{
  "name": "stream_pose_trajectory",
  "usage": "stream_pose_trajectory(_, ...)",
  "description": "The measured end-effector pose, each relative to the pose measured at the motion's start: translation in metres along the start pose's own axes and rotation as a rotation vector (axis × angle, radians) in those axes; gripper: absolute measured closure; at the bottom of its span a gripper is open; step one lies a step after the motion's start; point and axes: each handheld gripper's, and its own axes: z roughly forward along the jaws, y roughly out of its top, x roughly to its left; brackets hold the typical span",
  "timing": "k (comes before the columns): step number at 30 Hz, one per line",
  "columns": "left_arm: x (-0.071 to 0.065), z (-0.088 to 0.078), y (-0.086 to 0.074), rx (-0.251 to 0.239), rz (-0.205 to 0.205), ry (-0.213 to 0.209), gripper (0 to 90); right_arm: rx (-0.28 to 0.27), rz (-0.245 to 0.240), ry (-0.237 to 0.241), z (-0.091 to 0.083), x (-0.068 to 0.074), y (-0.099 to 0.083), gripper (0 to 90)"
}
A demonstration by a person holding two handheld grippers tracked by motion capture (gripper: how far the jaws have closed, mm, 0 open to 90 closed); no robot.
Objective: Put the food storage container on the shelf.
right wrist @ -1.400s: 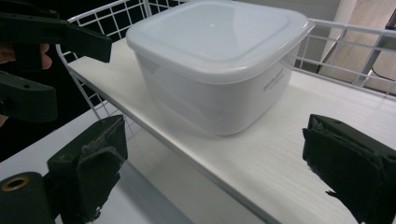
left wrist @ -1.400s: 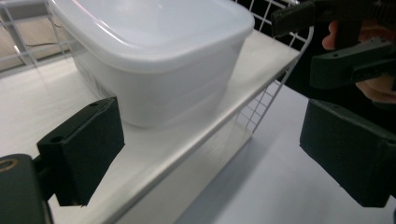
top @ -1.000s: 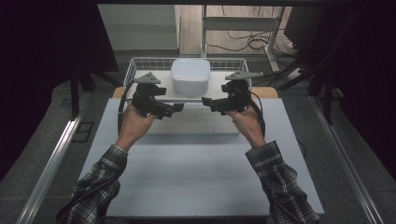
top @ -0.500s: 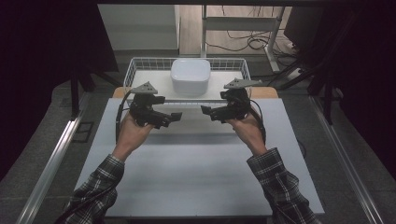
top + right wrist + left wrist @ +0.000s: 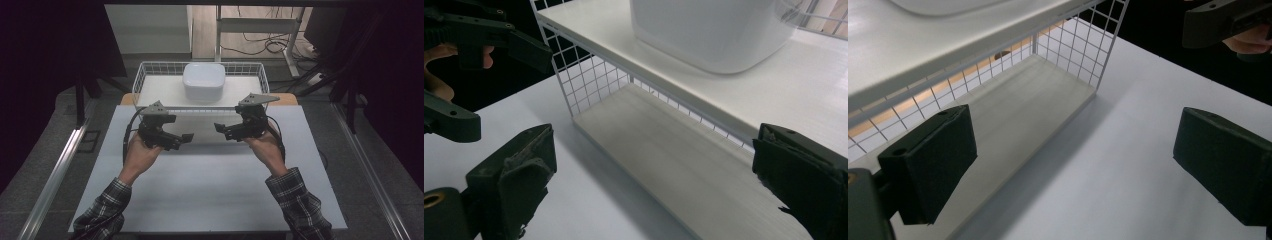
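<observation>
Over the white table [image 5: 210,190] a person holds two black grippers with their jaws turned toward each other. My left gripper [image 5: 186,138] is open with nothing between its jaws, and in the left gripper view its own jaws [image 5: 1073,170] stand wide apart. My right gripper [image 5: 219,128] is open and empty too; the right gripper view [image 5: 659,185] shows the same wide gap. A short stretch of bare table separates the two. A white rounded tub [image 5: 203,81] rests in the white wire basket [image 5: 145,75] just beyond them.
The basket [image 5: 589,85] stands raised on a pale wooden board [image 5: 1033,95] at the table's far edge. Metal rails run along both sides of the table. A desk frame and cables lie on the floor behind.
Both hands have drawn back from the basket toward the person, bringing the grippers over the table's middle. Both sets of jaws stay open and empty.
</observation>
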Motion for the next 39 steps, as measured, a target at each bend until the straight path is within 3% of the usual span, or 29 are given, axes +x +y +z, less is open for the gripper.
stream_pose_trajectory(10, -0.009, 0.003, -0.019, 0.013, 0.016, 0.0, 2.9, 0.016, -0.031, -0.004, -0.001, 0.009, -0.017, 2.0)
stream_pose_trajectory(22, -0.021, 0.007, -0.056, 0.019, -0.014, -0.01, 2.5, 0.024, -0.021, 0.016, 0.0, 0.017, -0.048, 2.0)
stream_pose_trajectory(30, -0.027, 0.007, -0.069, 0.035, 0.003, 0.006, 2.5, 0.037, -0.037, 0.007, -0.002, 0.024, -0.061, 1.2)
stream_pose_trajectory(39, -0.033, 0.007, -0.08, 0.04, -0.012, -0.01, 2.5, 0.037, -0.051, 0.006, -0.004, 0.034, -0.072, 0.2)
